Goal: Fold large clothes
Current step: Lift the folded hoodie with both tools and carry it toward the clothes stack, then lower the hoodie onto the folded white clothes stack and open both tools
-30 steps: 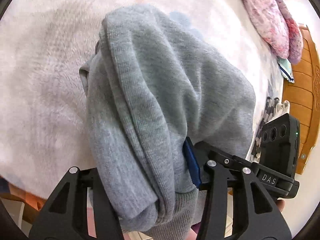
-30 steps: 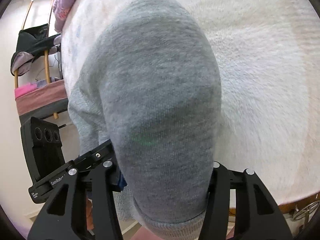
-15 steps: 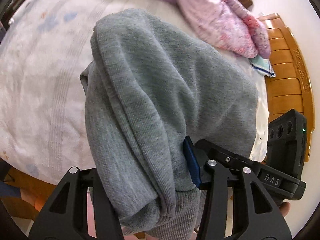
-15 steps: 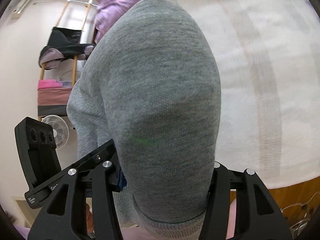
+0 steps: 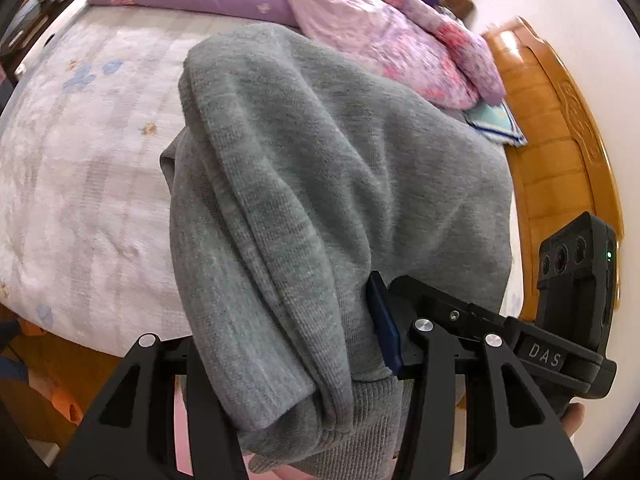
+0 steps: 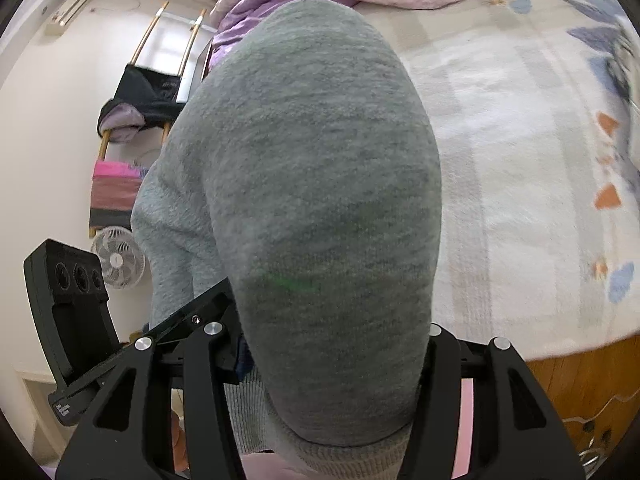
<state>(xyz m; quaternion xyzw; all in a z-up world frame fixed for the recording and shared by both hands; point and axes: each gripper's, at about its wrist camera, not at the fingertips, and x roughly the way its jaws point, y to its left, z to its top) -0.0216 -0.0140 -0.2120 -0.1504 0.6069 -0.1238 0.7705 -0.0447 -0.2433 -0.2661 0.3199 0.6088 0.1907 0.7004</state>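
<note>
A grey knit sweater (image 5: pixel 320 184) hangs in a thick bundle from both grippers, lifted off the bed. My left gripper (image 5: pixel 296 368) is shut on its ribbed hem side, cloth bulging between the fingers. My right gripper (image 6: pixel 332 360) is shut on another part of the same sweater (image 6: pixel 320 200), which fills the middle of that view. The right gripper's body (image 5: pixel 576 280) shows beside the cloth in the left wrist view, and the left gripper's body (image 6: pixel 68 296) shows in the right wrist view. The fingertips are hidden by cloth.
A white blanket with a pale pattern (image 5: pixel 88 168) covers the bed (image 6: pixel 520 184). A pink and purple quilt (image 5: pixel 360 20) is heaped at the far side. A wooden headboard (image 5: pixel 560 152) stands at right. A ladder rack with clothes (image 6: pixel 144 96) and a fan (image 6: pixel 118 258) are by the wall.
Both grippers have risen and tilted up with the sweater; the views now take in the quilt, headboard and wall rather than only the blanket. The grips are unchanged.
</note>
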